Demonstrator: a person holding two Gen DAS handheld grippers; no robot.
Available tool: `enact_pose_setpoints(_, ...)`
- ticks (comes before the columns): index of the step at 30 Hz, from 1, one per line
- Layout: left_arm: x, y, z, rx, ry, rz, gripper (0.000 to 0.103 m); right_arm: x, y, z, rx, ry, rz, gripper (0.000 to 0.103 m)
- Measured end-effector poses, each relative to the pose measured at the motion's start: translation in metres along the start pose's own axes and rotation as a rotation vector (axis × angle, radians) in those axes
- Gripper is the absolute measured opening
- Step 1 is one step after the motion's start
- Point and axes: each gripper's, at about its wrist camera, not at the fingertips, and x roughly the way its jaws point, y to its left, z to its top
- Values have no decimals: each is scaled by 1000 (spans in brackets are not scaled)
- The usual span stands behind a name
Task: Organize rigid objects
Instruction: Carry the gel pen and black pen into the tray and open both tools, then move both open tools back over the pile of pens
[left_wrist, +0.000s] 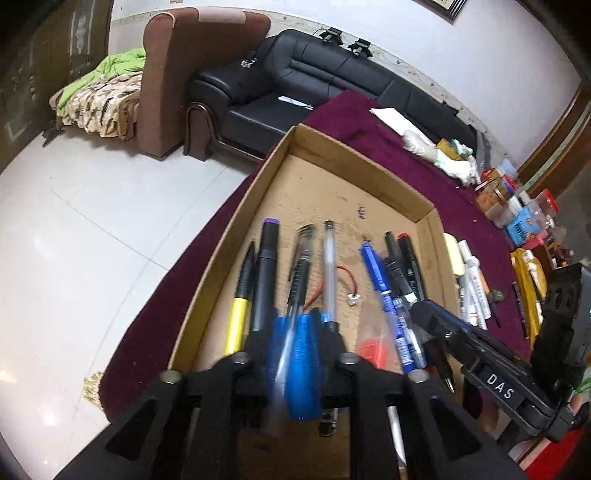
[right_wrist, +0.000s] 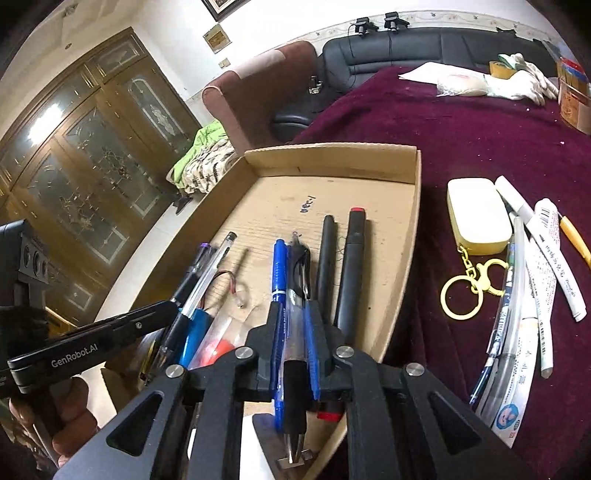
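Left gripper (left_wrist: 295, 328): jaws slightly apart, a blurred clear pen (left_wrist: 284, 354) between the blue pads, whether pressed cannot be told. Right gripper (right_wrist: 293, 317): jaws near together, clamped on a clear pen with black grip (right_wrist: 295, 332) over the cardboard tray (right_wrist: 415, 221). In the tray, roughly side by side: yellow-barrelled pen (left_wrist: 238, 314); purple-capped marker (left_wrist: 266, 266); blue pen (right_wrist: 279, 269); red-capped black marker (right_wrist: 352, 266); a small red-wired connector (left_wrist: 343, 280). The tray sits on a maroon tablecloth (right_wrist: 461, 122); beside it on the cloth, a pale yellow case (right_wrist: 476, 214) with yellow keyring (right_wrist: 461, 295), and white markers (right_wrist: 550, 258); gloves (right_wrist: 517, 83) and small packages further off. Room beyond: white tiled floor (left_wrist: 74, 229), black leather sofa (left_wrist: 295, 74), brown armchair (left_wrist: 177, 66) with green blanket, carved wooden glass doors (right_wrist: 85, 155).
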Motion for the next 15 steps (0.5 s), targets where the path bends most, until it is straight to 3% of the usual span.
enact_pose_setpoints(2,-8,-2,-2,-10,-30,15,56,-9,-2,-1,7,-20,15,31)
enact_pose_setpoints(5,-27,-16,-13,21,-80,37,58,-39,-9,-8,26,-98,65,36)
enact_pose_setpoints(9,-49,-52,-42,70,-118,13,60,-88,-34,-34,59,-184,111,42)
enact_pose_setpoints(15,-36,-148,-86,284,-35,-57,62,-144,-124,-65,180,-225,1,47)
